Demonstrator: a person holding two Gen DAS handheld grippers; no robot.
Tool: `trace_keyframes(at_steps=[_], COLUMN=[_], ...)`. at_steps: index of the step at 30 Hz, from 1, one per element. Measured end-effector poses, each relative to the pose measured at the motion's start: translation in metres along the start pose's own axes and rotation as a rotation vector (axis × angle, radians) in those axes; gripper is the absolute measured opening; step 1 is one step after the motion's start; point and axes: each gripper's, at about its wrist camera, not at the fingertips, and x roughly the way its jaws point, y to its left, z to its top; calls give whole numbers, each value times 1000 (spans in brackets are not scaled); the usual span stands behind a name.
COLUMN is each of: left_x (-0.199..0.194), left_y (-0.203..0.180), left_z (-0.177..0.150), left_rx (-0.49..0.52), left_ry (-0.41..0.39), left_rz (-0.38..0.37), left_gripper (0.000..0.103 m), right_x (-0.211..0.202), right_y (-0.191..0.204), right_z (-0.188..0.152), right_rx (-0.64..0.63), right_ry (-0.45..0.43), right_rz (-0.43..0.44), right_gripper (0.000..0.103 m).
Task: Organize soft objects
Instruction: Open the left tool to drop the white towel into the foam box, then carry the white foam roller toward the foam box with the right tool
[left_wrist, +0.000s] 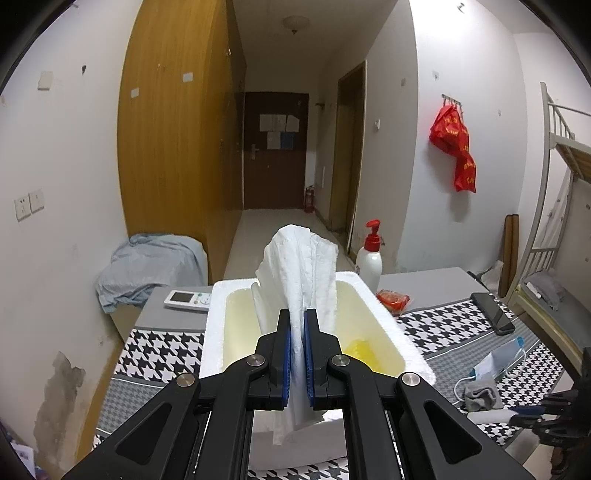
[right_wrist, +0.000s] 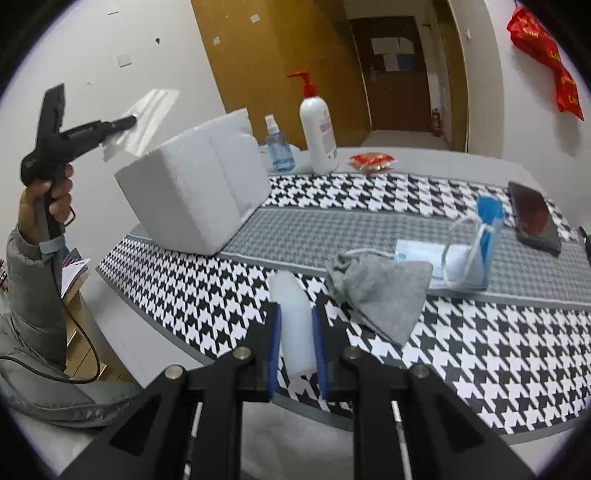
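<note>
My left gripper (left_wrist: 297, 321) is shut on a white paper towel (left_wrist: 301, 266) and holds it upright above the open white foam box (left_wrist: 214, 332). In the right wrist view the left gripper (right_wrist: 127, 120) holds the towel (right_wrist: 147, 122) in the air above and left of the foam box (right_wrist: 195, 184). My right gripper (right_wrist: 297, 325) is shut on a white foam roll (right_wrist: 293, 325) low over the houndstooth cloth; it also shows in the left wrist view (left_wrist: 517, 415). A grey drawstring pouch (right_wrist: 380, 291) and a blue face mask (right_wrist: 454, 258) lie just beyond.
On the table stand a white pump bottle (right_wrist: 319, 129), a small blue spray bottle (right_wrist: 279, 146), a red snack packet (right_wrist: 371, 160) and a black phone (right_wrist: 533, 218). A remote (left_wrist: 188, 300) lies left of the box. Something yellow (left_wrist: 358, 349) lies in the box.
</note>
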Motion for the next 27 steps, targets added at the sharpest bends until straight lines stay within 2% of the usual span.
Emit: trace_keyframes(at_steps=[8,12,13,15,17,18,20,22,25,27], left_x=[16,21,21,21,18,16,13,7,-4,-12], left_y=[5,12,13,14,15,15,16,15,13,11], left_z=[0,-4,-4,-5,-8,-8,-10,-10,-13,-16], left_rx=[12,-2,0,5,5,4,7,13,27,37], left_ry=[32,44,43,38,26,17,1,-22,-59,-76], left_rz=[13,10,14,18,24,20,16,2,-6,-8], left_gripper=[6,9,12,26,50,55,77,91,101,102], right_x=[-19,-25,-27,-28,-31,-32,-34,-35,-35,-36], right_y=[9,13,15,17,21,23,27,31,37,41], right_z=[17,27,29,33,36,38,43,48,54,58], right_rx=[38,54,54,55,54,52,51,49,45,43], right_ry=[-85,-119,-129,-141,-159,-168,-188,-200,-213,-221], right_rz=[5,14,16,20,25,26,30,34,42,44], right_gripper=[20,20,20,20,20,20,20,20,20,20])
